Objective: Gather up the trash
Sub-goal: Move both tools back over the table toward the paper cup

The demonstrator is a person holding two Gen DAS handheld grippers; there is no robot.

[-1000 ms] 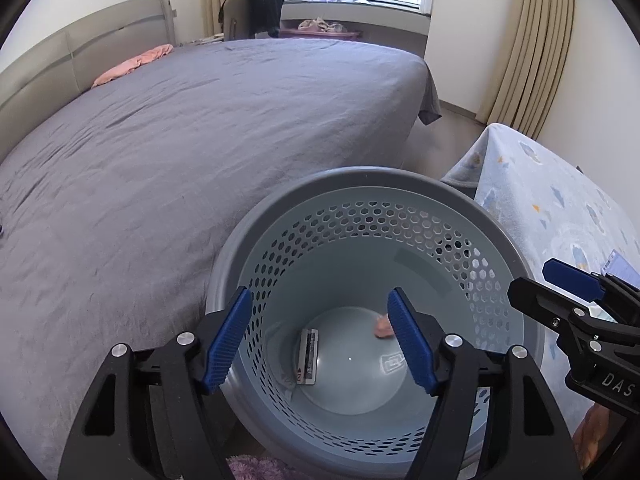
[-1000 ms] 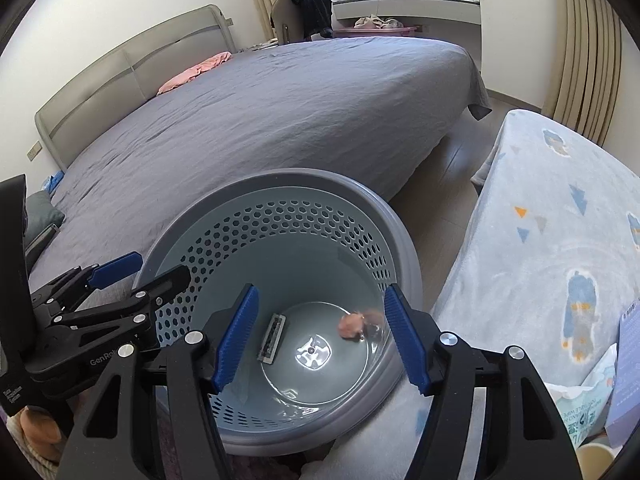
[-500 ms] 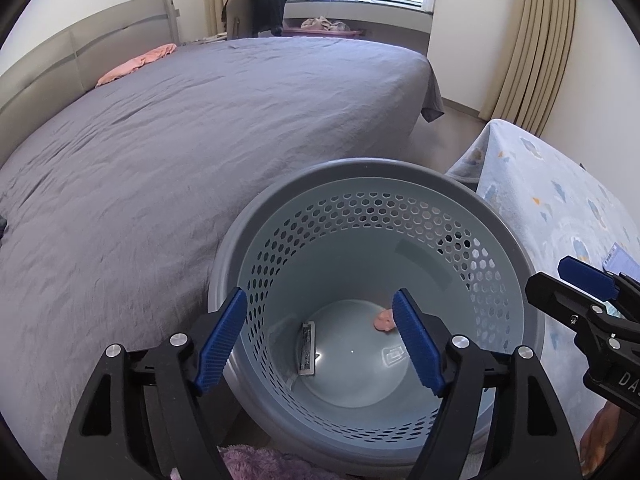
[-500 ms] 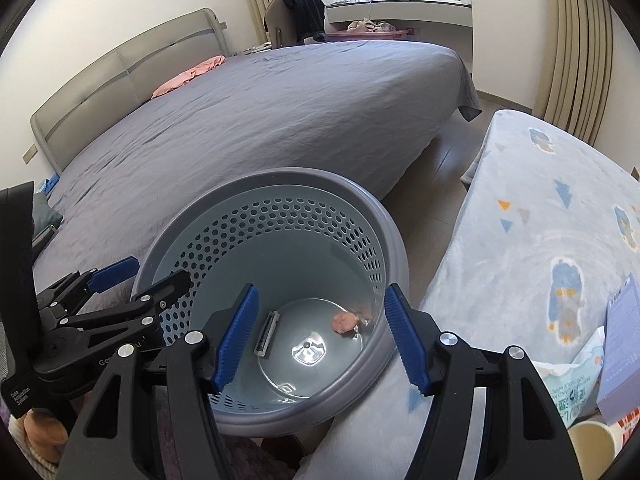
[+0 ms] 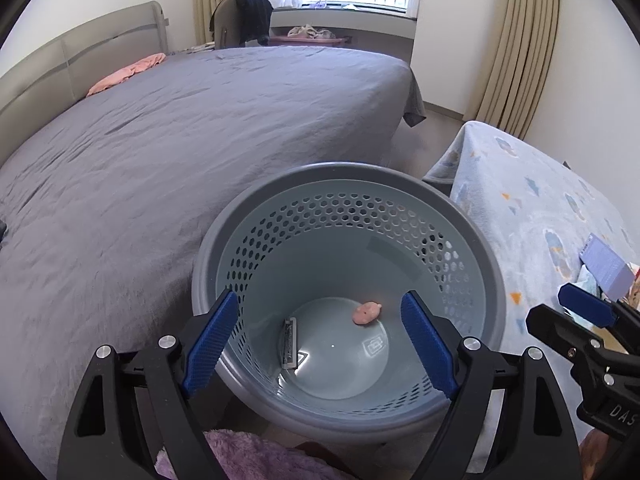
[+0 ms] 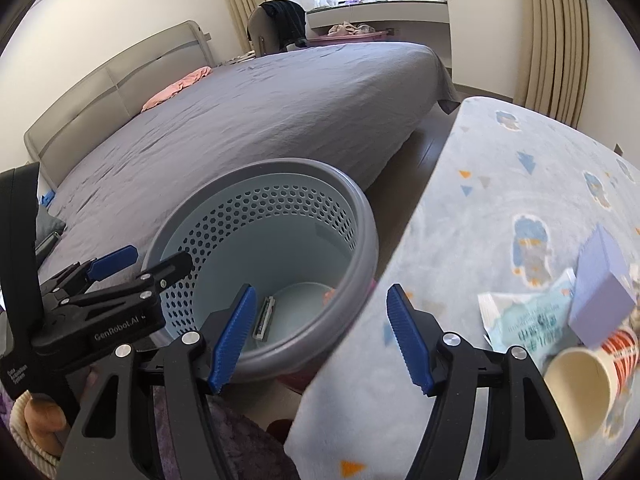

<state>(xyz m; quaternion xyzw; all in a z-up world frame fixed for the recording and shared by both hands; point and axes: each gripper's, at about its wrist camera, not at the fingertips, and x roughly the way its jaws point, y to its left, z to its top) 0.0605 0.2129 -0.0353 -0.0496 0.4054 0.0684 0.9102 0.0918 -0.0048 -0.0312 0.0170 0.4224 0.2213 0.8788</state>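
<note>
A grey perforated trash basket (image 5: 344, 184) stands on the floor between the bed and a low table; it also shows in the right wrist view (image 6: 280, 176). Inside lie a pink crumpled scrap (image 5: 366, 313) and a flat silver wrapper (image 5: 290, 342). My left gripper (image 5: 320, 336) is open and empty above the basket's near rim. My right gripper (image 6: 320, 336) is open and empty over the table's left edge. On the table lie a paper cup (image 6: 580, 380), a wipes packet (image 6: 524, 320) and a purple box (image 6: 600, 296).
A large bed with a grey cover (image 5: 180, 140) fills the left. The low table has a pale patterned cloth (image 6: 500, 184). A purple fluffy rug (image 5: 240, 456) lies on the floor below the basket. Curtains (image 5: 516, 40) hang at the back right.
Both grippers have drawn back from the basket. The right gripper has swung right, from over the basket to the table edge, bringing the cup, packet and box into view.
</note>
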